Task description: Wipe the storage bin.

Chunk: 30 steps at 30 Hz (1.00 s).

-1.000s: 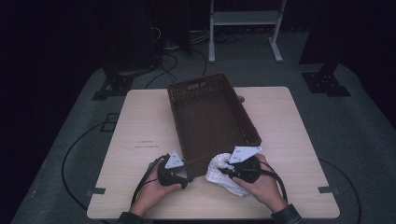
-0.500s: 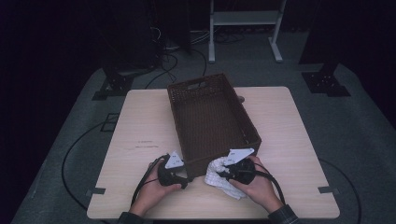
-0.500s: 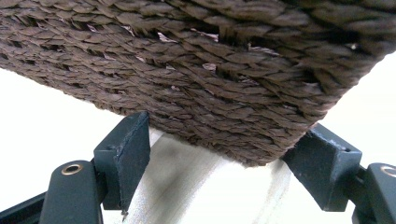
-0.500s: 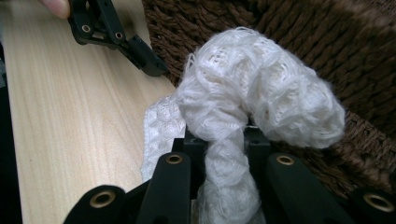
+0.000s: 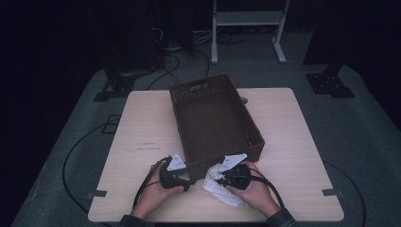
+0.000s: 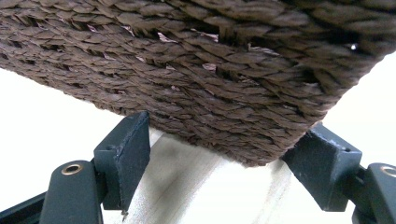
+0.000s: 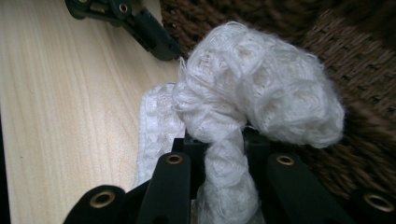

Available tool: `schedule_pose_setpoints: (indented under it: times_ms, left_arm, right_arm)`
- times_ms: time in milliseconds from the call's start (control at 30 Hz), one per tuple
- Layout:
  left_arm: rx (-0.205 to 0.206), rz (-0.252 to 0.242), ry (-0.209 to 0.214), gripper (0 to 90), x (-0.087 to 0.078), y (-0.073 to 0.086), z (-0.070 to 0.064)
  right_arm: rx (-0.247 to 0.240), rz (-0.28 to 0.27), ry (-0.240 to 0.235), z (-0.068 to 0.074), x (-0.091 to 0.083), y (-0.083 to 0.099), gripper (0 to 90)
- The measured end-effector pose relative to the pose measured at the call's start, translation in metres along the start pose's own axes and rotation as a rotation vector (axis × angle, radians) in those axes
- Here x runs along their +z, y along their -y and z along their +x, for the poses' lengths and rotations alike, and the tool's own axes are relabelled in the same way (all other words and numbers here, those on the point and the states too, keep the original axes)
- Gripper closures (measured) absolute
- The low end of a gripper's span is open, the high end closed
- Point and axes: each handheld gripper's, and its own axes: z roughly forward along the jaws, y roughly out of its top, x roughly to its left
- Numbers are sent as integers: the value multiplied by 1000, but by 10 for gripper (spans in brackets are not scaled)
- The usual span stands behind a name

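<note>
A dark brown woven basket [image 5: 213, 118] stands in the middle of the light wood table [image 5: 293, 137], with nothing seen inside it. My right gripper [image 5: 226, 176] is at the basket's near wall, shut on a white knitted cloth [image 7: 257, 88] that bunches up above the jaws and trails down onto the table [image 5: 224, 191]. My left gripper [image 5: 185, 179] is at the basket's near left corner. In the left gripper view it stands open [image 6: 219, 161], its fingers [image 6: 123, 156] on either side of the woven corner [image 6: 210, 70], close to the weave.
Both hands rest near the table's front edge [image 5: 213, 220]. The left gripper [image 7: 140, 23] lies just beyond the cloth in the right gripper view. Bare table spreads left and right of the basket. Stands and cables [image 5: 156, 61] sit on the dark floor behind.
My right gripper with the cloth has shifted a little left, toward the basket's near corner. The left gripper has stayed put.
</note>
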Motion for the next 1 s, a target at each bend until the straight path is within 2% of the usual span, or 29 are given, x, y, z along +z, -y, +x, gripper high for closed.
schedule_pose_setpoints:
  times_ms: [133, 333, 567, 1000]
  left_arm:
    - [5, 4, 1, 244, 0, 0, 0]
    - [6, 5, 1, 243, 0, 0, 0]
    - [0, 0, 0, 244, 0, 0, 0]
    - [3, 3, 0, 244, 0, 0, 0]
  right_arm:
    - [-17, 26, -4, 4, 9, -1, 766]
    - [-20, 24, -11, 5, 12, -2, 766]
    - [-17, -10, -10, 5, 4, -4, 767]
    - [-37, -92, -3, 7, -22, -15, 768]
